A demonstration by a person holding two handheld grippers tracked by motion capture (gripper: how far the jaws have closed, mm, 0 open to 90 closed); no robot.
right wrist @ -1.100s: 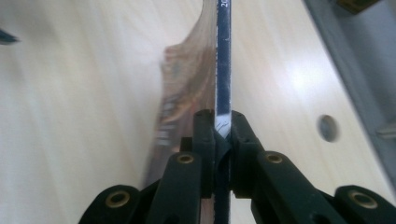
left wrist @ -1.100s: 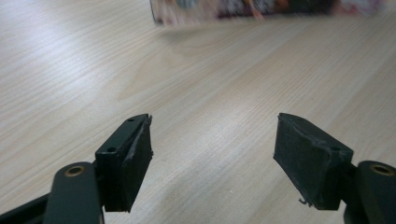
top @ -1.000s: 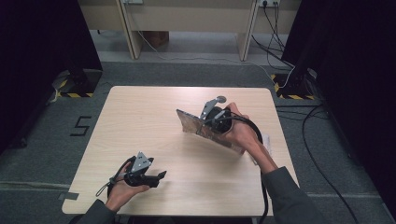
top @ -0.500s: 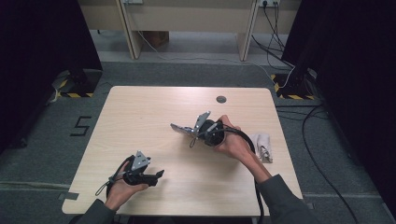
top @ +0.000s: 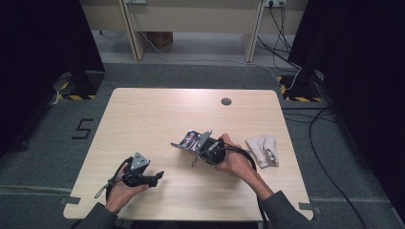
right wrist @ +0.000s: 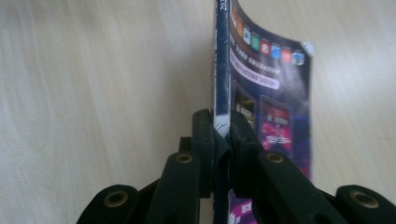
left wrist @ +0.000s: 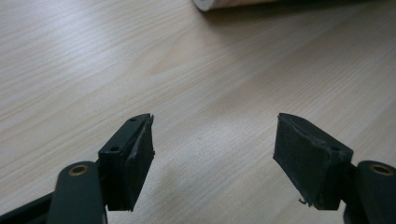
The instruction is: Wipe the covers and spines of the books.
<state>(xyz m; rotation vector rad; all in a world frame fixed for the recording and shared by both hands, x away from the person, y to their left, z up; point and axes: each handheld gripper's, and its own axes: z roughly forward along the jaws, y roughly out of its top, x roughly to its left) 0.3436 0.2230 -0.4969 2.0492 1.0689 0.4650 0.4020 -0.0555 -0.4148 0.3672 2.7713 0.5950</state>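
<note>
Nearest to us, the left gripper [top: 154, 178] sits low over the near left part of the pale wooden table [top: 143, 119], its black jaws standing well apart with nothing but bare wood grain between them; they have just been closing a touch. At the top of the left gripper view, a pale rounded edge [left wrist: 219, 3] is cut off and we cannot tell what it is.

A little farther in, near the middle of the table, we have the right gripper [top: 200, 143] with its jaws pressed together on a thin, glossy dark blue booklet [right wrist: 261, 84]. In the right gripper view we see the booklet almost edge-on, its cover curving away to one side, printed with a row of small coloured squares, a pink band and dark picture panels; the lettering is too blurred to read, and its lower end is hidden behind the jaws. From the high view it looks small and tilted, held just above the tabletop.

Just to the right of that hand lies a crumpled off-white cloth [top: 261, 149]. Farther back, a small dark round disc [top: 226, 101] is set in the tabletop. Beyond the table we make out grey floor, black cables [top: 329, 157] and light wooden furniture [top: 191, 14] along the far side
</note>
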